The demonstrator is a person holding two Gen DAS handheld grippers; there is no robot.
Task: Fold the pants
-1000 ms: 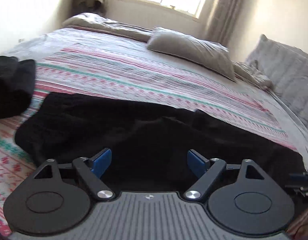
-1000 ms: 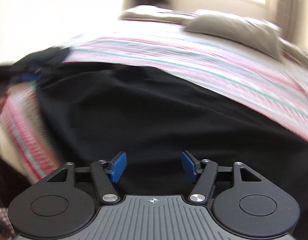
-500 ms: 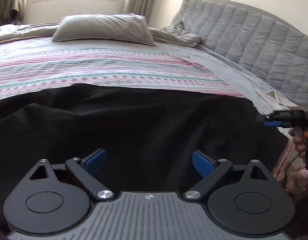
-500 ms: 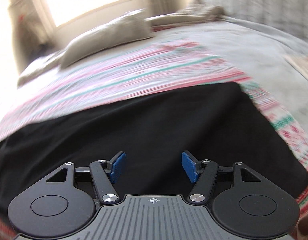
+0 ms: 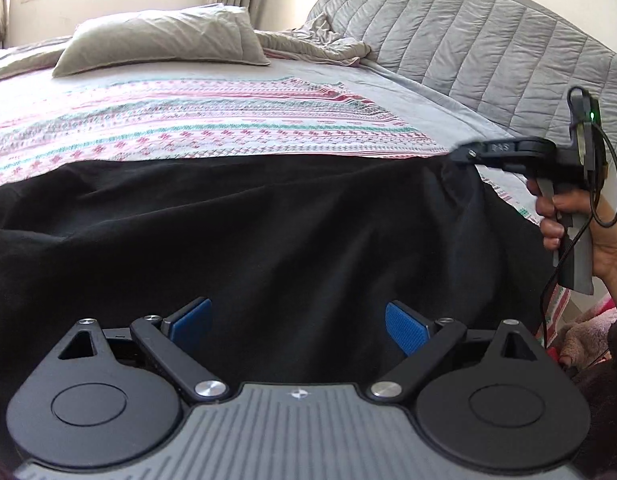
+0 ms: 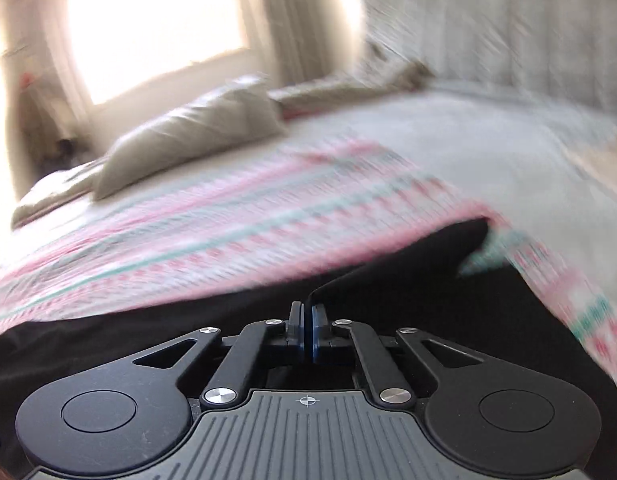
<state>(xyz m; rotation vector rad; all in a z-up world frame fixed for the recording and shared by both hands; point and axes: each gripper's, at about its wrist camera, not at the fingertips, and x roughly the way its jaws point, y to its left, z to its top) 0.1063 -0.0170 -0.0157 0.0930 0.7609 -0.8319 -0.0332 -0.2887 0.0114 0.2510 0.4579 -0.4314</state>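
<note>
Black pants [image 5: 268, 232] lie spread across the near side of the bed on a striped pink and green blanket. My left gripper [image 5: 298, 322] is open and empty, hovering over the pants near their front edge. My right gripper [image 6: 308, 320] is shut on the pants' right far corner, with a fold of black cloth [image 6: 388, 272] rising from between its pads. In the left wrist view the right gripper [image 5: 464, 154] shows at the right end of the pants, pinching the cloth, held by a hand.
The striped blanket [image 5: 188, 128] covers the bed beyond the pants. A grey pillow [image 5: 160, 40] and rumpled bedding lie at the back. A quilted grey headboard [image 5: 468, 40] stands at the right. A window is behind, at the far left.
My right gripper has moved to the pants' right end and shut on the corner; it was open before. My left gripper has swung to face right and stays open.
</note>
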